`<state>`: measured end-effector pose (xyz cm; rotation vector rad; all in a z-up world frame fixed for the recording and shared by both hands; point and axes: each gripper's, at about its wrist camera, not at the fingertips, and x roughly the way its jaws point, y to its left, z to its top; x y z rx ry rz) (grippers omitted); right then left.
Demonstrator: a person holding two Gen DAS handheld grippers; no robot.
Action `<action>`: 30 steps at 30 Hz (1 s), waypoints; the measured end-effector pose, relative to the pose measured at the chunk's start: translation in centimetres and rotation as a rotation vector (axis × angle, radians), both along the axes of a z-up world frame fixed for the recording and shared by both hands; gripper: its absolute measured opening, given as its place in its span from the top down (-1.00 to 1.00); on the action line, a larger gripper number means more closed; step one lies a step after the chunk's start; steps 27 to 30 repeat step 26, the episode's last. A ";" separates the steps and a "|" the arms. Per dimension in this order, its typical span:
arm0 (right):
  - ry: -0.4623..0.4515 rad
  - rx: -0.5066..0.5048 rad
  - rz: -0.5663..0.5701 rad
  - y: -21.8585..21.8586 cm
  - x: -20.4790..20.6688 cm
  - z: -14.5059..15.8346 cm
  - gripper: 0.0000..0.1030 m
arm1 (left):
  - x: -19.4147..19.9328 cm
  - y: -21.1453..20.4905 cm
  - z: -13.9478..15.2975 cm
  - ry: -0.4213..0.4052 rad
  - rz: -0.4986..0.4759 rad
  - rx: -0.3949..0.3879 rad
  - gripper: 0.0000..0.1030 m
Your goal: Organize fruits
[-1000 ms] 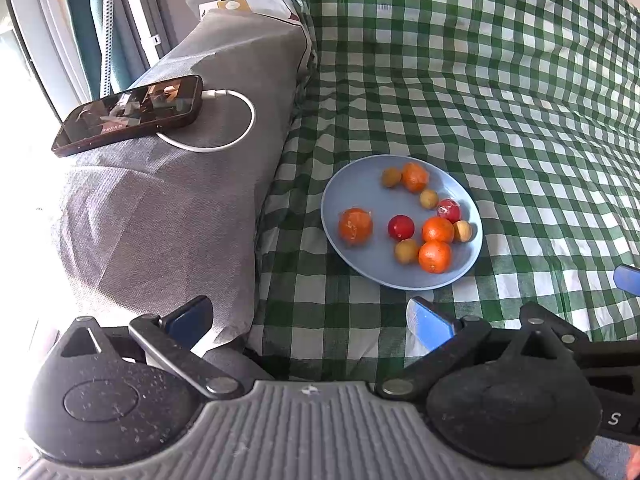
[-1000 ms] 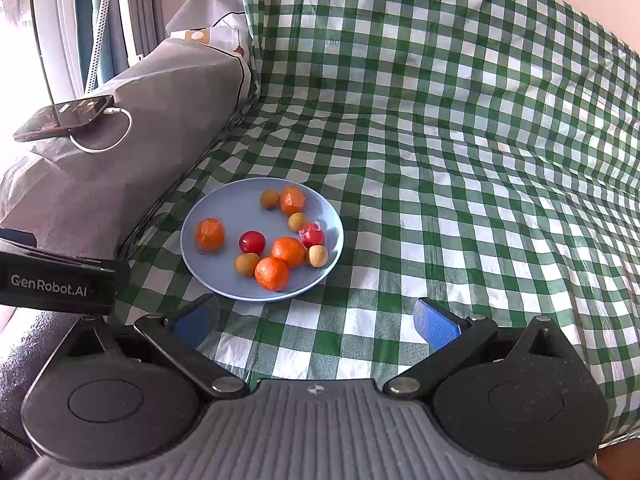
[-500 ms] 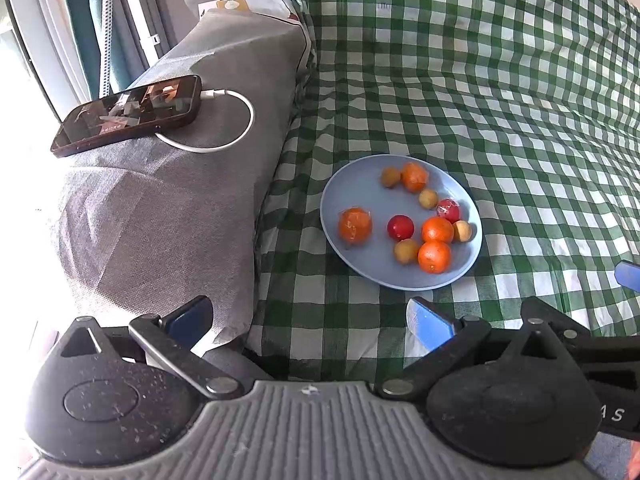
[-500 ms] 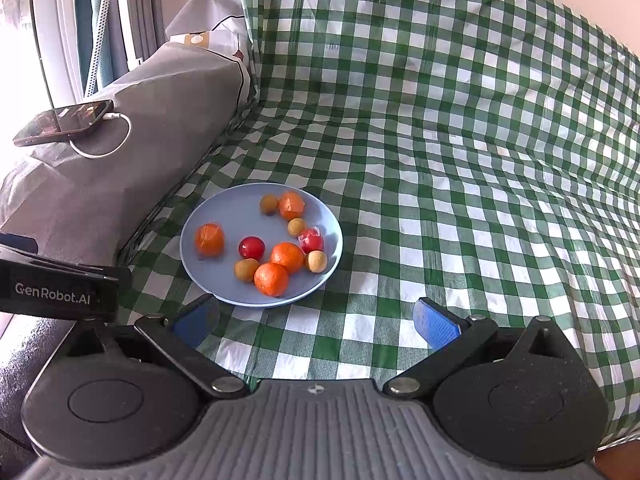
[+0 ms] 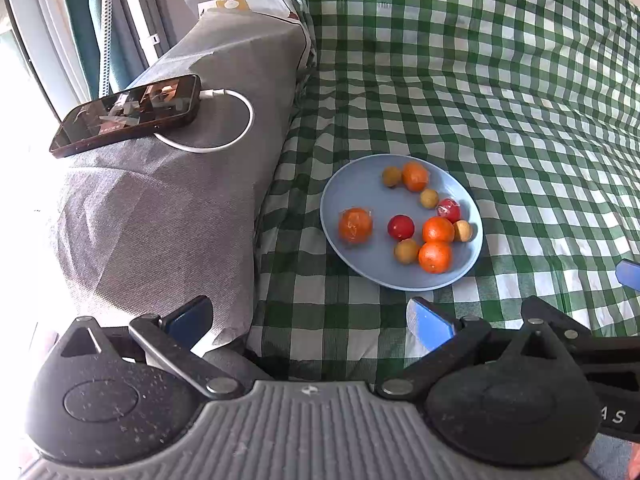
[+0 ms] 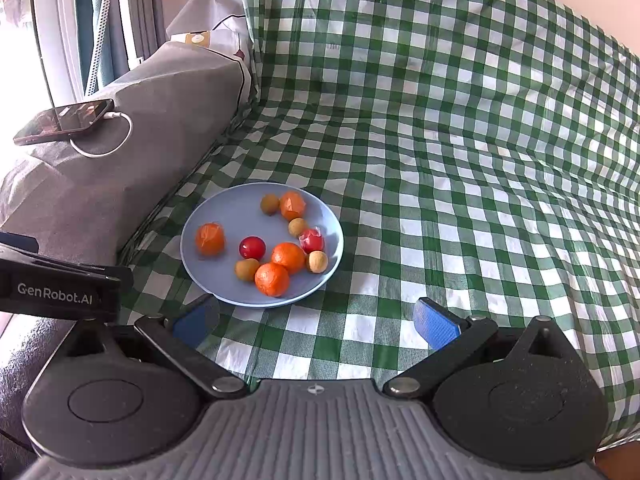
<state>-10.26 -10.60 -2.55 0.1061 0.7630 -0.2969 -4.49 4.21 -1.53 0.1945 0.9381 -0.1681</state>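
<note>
A pale blue plate [image 5: 360, 184] [image 6: 224, 216] lies on the green checked cloth and holds several small fruits: oranges [image 5: 355, 225] [image 6: 272, 279], red ones [image 5: 400, 227] [image 6: 252, 247] and tan ones [image 5: 406, 251] [image 6: 247, 269]. My left gripper [image 5: 309, 320] hovers open, short of the plate's near-left side, with nothing between its blue pads. In the right wrist view my right gripper [image 6: 316, 322] is open and empty just before the plate's near rim. Part of the left gripper's body [image 6: 56, 288] shows at that view's left edge.
A grey-covered armrest [image 5: 168, 200] [image 6: 120, 160] rises left of the plate, carrying a phone [image 5: 128, 114] [image 6: 64, 120] on a white charging cable [image 5: 224, 136]. Green checked cloth [image 6: 460, 160] spreads far to the right and up the backrest. A window and curtain stand at the far left.
The right gripper has drifted slightly closer to the plate, which sits lower in its view. The left gripper has barely moved. Both stay open.
</note>
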 end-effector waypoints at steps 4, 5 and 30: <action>0.000 0.000 0.000 0.1 0.0 0.0 -0.99 | 0.0 0.0 0.0 0.000 0.000 0.000 -1.00; 0.001 0.000 -0.001 0.1 0.0 0.0 -0.99 | 0.0 0.0 0.0 0.001 0.000 0.001 -1.00; 0.014 0.003 0.007 -0.2 0.6 -0.2 -0.99 | 0.9 -0.1 -0.9 0.021 0.001 -0.001 -1.00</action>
